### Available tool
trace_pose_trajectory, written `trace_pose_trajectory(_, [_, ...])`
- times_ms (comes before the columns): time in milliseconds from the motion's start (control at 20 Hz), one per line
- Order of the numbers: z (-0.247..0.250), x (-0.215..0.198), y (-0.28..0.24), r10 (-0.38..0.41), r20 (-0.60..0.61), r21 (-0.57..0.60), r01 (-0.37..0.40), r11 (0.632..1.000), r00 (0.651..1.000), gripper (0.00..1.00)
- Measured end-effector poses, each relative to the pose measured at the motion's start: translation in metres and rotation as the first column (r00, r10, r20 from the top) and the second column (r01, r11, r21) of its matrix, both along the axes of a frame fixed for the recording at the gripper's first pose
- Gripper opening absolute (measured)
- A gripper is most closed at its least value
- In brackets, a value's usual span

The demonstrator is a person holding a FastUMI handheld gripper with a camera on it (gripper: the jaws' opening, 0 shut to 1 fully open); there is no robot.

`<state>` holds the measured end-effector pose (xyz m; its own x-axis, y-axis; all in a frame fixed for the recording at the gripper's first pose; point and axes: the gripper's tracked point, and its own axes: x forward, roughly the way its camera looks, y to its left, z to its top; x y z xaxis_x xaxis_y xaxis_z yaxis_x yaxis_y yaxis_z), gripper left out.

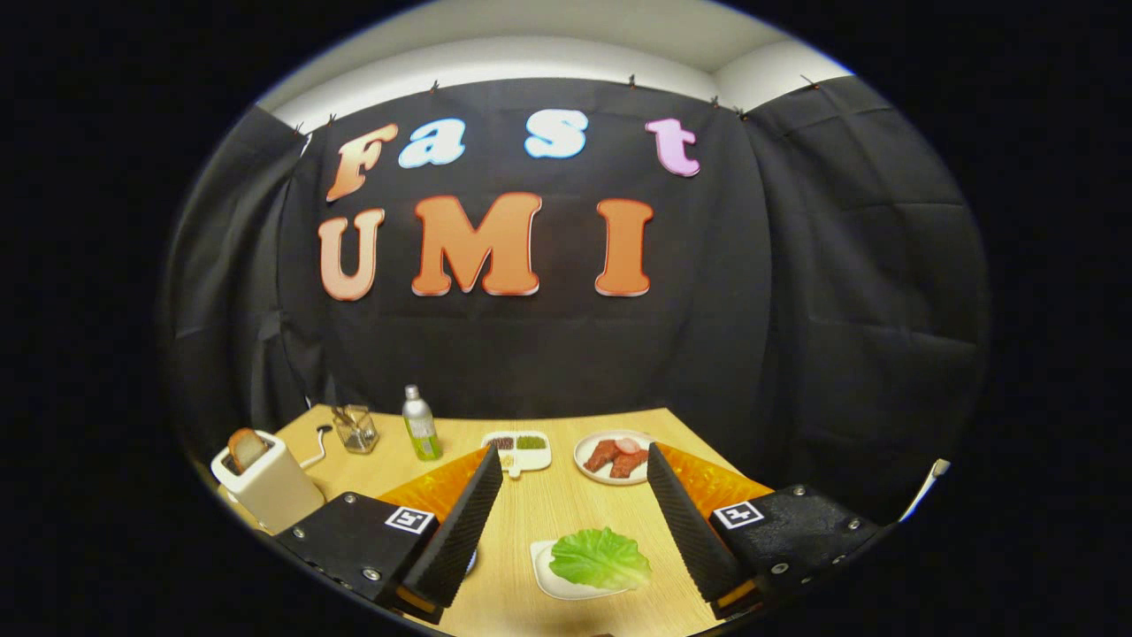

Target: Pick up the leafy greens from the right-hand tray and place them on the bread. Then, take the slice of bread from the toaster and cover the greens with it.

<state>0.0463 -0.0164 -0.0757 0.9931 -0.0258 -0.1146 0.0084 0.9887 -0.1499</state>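
A leafy green (600, 557) lies on a small white tray (542, 568) on the wooden table, between my two fingers and low down near their bases. My gripper (573, 453) is open, its jaws spread wide and nothing held between them. A white toaster (270, 488) stands at the table's left corner, beyond the left finger (460, 526). A browned slice of bread (246, 447) sticks up out of its slot. A sliver of a plate rim (474, 560) peeks out beside the left finger; what it holds is hidden.
Ahead of the fingertips sit a white divided dish (517, 451) with small portions and a round plate of sliced meat (616, 457). Further back left stand a green bottle (422, 425) and a glass jar (355, 429). The toaster's cord (317, 447) trails behind it.
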Motion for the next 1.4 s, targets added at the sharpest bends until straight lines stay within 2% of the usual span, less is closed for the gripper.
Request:
trace_pose_trajectory(450, [-0.116, 0.05, -0.032, -0.042, -0.212, -0.032, 0.036, 0.999, 0.976, 0.99])
trace_pose_trajectory(750, [-0.174, 0.067, -0.042, -0.064, -0.348, -0.054, 0.048, 0.997, 0.935, 0.99])
trace_pose_trajectory(1250, [-0.24, 0.072, -0.04, -0.044, -0.492, -0.092, -0.001, 0.996, 0.87, 1.0])
trace_pose_trajectory(1400, [-0.248, 0.074, -0.038, -0.04, -0.516, -0.079, 0.0, 0.997, 0.856, 0.96])
